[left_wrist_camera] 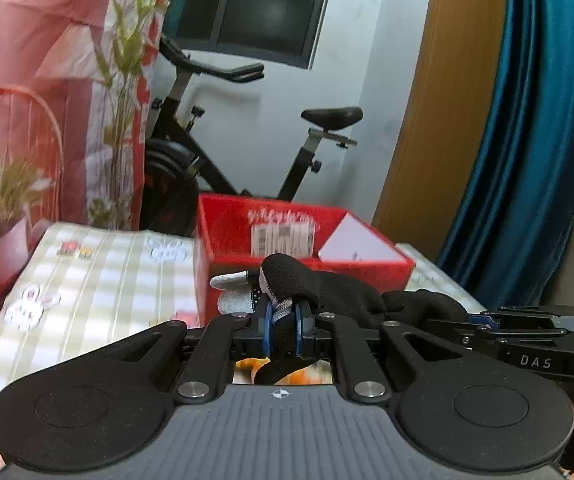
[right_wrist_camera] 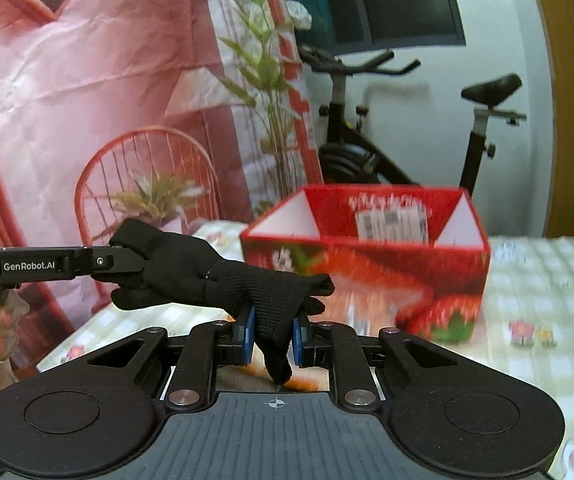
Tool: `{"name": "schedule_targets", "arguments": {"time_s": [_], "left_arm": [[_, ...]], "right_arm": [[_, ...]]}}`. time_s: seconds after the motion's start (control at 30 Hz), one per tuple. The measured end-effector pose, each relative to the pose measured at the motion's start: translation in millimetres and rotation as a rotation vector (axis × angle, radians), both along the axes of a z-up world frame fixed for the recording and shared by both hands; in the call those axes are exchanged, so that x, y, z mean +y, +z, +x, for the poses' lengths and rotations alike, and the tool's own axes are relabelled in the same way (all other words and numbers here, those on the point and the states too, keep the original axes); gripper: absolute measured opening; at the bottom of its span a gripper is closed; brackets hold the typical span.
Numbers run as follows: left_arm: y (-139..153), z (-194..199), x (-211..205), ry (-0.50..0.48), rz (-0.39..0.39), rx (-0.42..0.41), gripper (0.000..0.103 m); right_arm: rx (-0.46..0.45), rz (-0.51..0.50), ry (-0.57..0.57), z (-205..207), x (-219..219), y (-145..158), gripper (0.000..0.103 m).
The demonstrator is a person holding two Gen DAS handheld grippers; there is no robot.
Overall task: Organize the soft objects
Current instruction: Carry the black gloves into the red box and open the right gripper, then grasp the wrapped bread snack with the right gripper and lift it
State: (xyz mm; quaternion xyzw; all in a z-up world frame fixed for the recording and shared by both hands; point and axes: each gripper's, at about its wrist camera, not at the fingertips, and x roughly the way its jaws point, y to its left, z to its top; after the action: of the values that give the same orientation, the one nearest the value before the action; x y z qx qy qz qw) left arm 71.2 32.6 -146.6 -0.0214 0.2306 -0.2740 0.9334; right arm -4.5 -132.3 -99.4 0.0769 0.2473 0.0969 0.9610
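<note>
A black knit glove (right_wrist_camera: 223, 276) with grey fingertips (left_wrist_camera: 229, 280) hangs stretched between my two grippers, above the table. My left gripper (left_wrist_camera: 284, 320) is shut on one end of it; in the right wrist view the left gripper (right_wrist_camera: 127, 268) comes in from the left holding the glove's cuff end. My right gripper (right_wrist_camera: 273, 334) is shut on the glove's finger end, and it also shows in the left wrist view (left_wrist_camera: 483, 320) at the right. A red open box (right_wrist_camera: 367, 256) stands just behind the glove, also in the left wrist view (left_wrist_camera: 303, 236).
The table wears a green checked cloth (right_wrist_camera: 535, 280) with flower prints. A pink printed backdrop (right_wrist_camera: 87, 100) hangs at the left. An exercise bike (left_wrist_camera: 247, 140) stands behind the table, a blue curtain (left_wrist_camera: 539, 120) at the right.
</note>
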Motion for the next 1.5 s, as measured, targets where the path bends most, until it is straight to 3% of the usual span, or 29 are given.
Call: {"name": "schedule_targets", "arguments": {"time_s": [0.27, 0.6, 0.97, 1.07, 1.13, 1.2, 1.5], "left_arm": [[16.5, 60.2, -35.1, -0.037, 0.019, -0.003, 0.012], [-1.0, 160.8, -70.3, -0.015, 0.021, 0.169, 0.012], [-29.3, 204.6, -93.5, -0.06, 0.115, 0.256, 0.015], [-35.7, 208.3, -94.2, -0.067, 0.146, 0.256, 0.026], [-37.1, 210.7, -92.1, -0.068, 0.149, 0.25, 0.048], [-36.1, 211.7, -88.9, -0.068, 0.14, 0.246, 0.056], [-16.7, 189.6, -76.7, -0.1, 0.142, 0.226, 0.056]], "right_arm": [[-0.045, -0.058, -0.021, 65.2, -36.9, 20.1, 0.017], [0.092, -0.062, -0.078, 182.8, -79.1, 5.4, 0.017], [0.213, -0.077, -0.102, 227.5, -103.4, -32.9, 0.022], [0.253, -0.086, -0.1, 233.0, -104.7, -43.9, 0.027], [0.262, -0.1, -0.101, 234.6, -104.4, -48.3, 0.032], [0.267, -0.115, -0.114, 238.0, -105.0, -50.3, 0.038], [0.197, -0.073, -0.11, 214.0, -95.4, -31.9, 0.042]]}}
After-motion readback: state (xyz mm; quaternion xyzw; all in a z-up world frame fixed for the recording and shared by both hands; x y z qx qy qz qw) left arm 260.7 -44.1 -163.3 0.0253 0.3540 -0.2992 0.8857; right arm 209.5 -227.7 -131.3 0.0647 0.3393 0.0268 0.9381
